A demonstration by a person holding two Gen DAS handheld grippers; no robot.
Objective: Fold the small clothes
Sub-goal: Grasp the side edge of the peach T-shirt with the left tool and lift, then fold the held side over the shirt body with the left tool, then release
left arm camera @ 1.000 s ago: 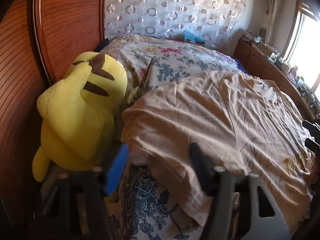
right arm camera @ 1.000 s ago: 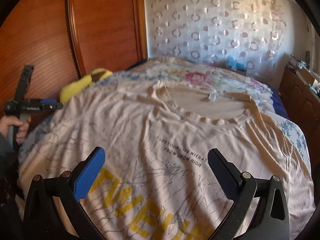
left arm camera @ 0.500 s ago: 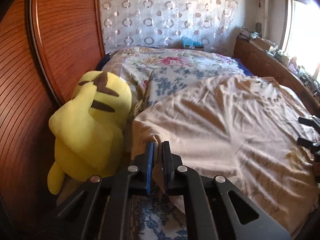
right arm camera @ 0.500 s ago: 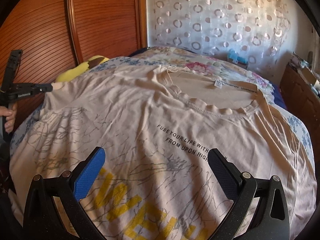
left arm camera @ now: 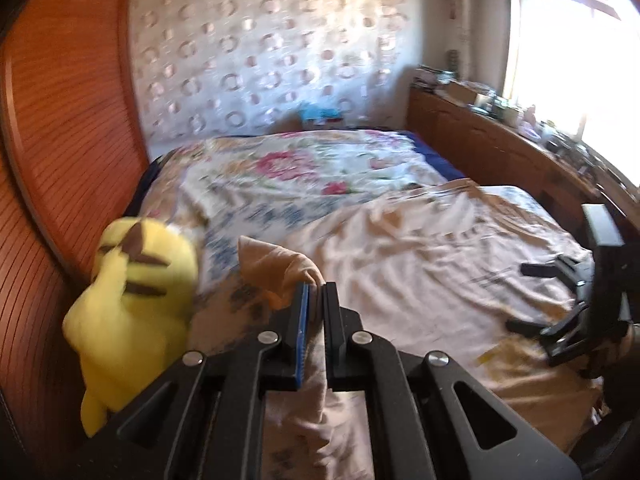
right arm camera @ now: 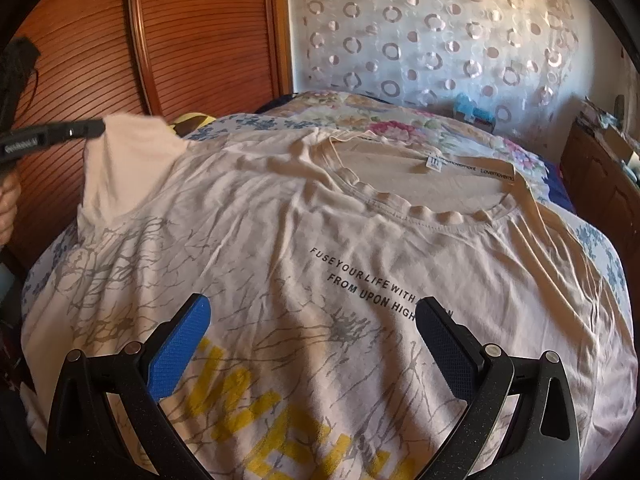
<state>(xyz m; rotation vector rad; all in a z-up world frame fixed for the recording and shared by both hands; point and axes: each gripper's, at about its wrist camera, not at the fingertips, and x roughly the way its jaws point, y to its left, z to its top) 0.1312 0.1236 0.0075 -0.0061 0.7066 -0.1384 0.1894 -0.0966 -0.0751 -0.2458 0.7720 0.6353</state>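
A beige T-shirt (right arm camera: 360, 248) with black lettering and a yellow print lies front up on the bed, its collar at the far side. It also shows in the left wrist view (left arm camera: 420, 280). My left gripper (left arm camera: 314, 292) is shut on the shirt's sleeve (left arm camera: 280, 268) and holds it lifted off the bed. In the right wrist view the left gripper (right arm camera: 96, 128) is at the far left with the raised sleeve (right arm camera: 128, 168) hanging from it. My right gripper (right arm camera: 312, 340) is open and empty above the shirt's chest. It shows at the right edge of the left wrist view (left arm camera: 556, 300).
A yellow plush toy (left arm camera: 136, 300) leans against the ribbed wooden headboard (left arm camera: 60, 160) at the left. The floral bedspread (left arm camera: 300, 172) covers the bed. A wooden sideboard (left arm camera: 500, 152) with clutter runs along the right under a bright window. A patterned curtain (right arm camera: 440, 40) hangs behind.
My left gripper closed on the sleeve and has lifted it up off the bed. My right gripper stayed open and moved slightly forward over the shirt.
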